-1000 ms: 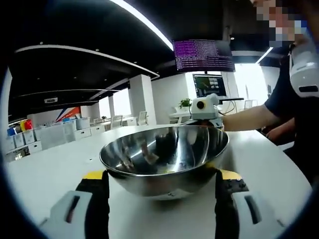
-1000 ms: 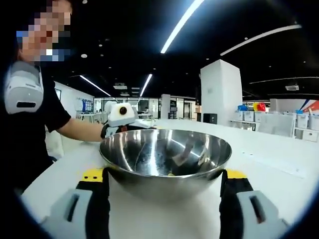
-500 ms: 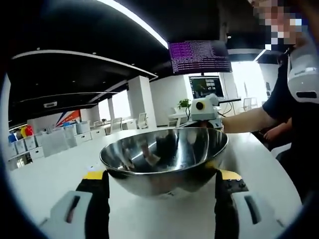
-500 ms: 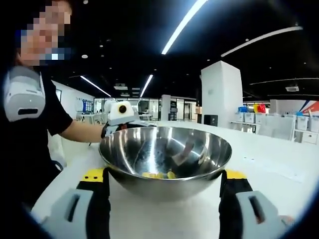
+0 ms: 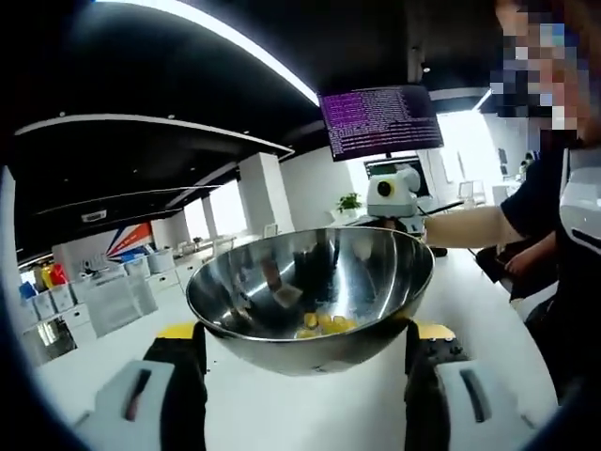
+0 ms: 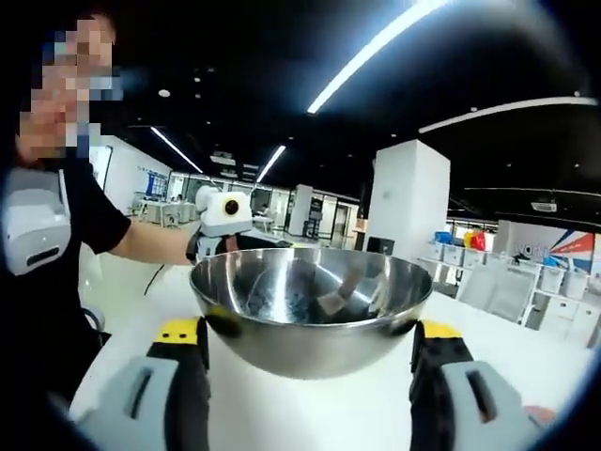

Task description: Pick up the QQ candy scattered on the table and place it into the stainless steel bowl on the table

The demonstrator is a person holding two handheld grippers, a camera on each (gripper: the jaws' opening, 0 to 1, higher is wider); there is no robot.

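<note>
Bowl [image 5: 310, 301] sits framed between both tongs, left [image 5: 302, 376] and right [image 6: 310, 376], each spread wide and empty, yellow candy [image 5: 324, 324] pooled inside.

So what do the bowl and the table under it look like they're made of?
The bowl looks like polished stainless steel: its wall mirrors the room. The yellow candies inside look soft and glossy, though small. The table is a smooth white matte top, likely laminate; that can't be settled by eye.
</note>
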